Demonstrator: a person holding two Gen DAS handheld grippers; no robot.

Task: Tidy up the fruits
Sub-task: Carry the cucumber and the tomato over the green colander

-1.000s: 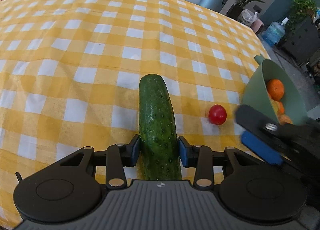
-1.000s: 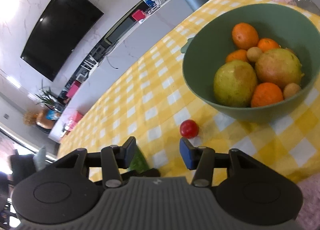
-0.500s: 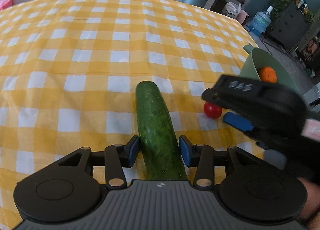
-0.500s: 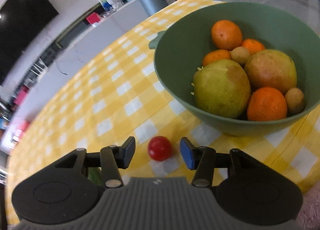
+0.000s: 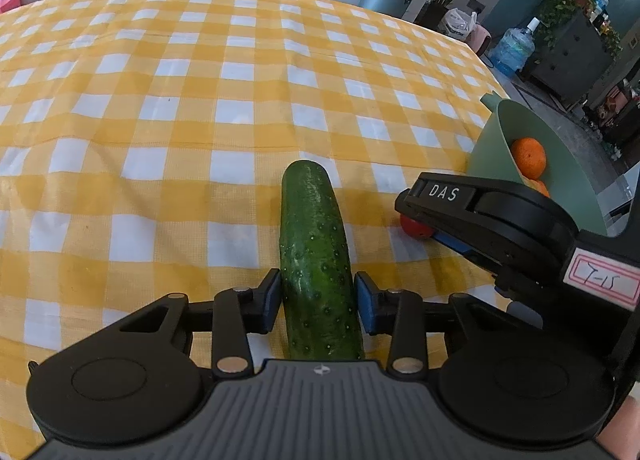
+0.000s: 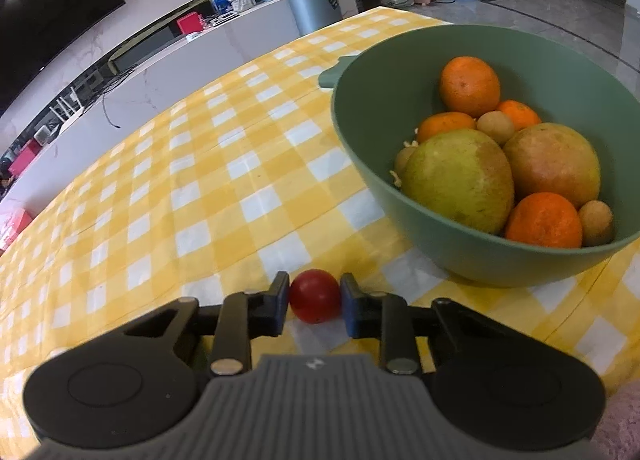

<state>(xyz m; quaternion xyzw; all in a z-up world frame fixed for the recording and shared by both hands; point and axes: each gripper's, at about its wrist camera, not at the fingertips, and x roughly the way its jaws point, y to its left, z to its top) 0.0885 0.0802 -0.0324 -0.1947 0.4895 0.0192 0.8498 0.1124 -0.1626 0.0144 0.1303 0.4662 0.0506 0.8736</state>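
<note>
Right wrist only: bowl's [image 6: 360, 164] pears [image 6: 456, 180].

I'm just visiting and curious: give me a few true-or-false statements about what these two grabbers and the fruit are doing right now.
1. The right gripper is shut on the cherry tomato. True; its jaws have just been closing.
2. The cucumber lies in the green bowl. False: it lies on the checked tablecloth, between the left gripper's fingers.
3. The bowl holds oranges. True.
4. The tablecloth is blue. False: yellow and white.
</note>
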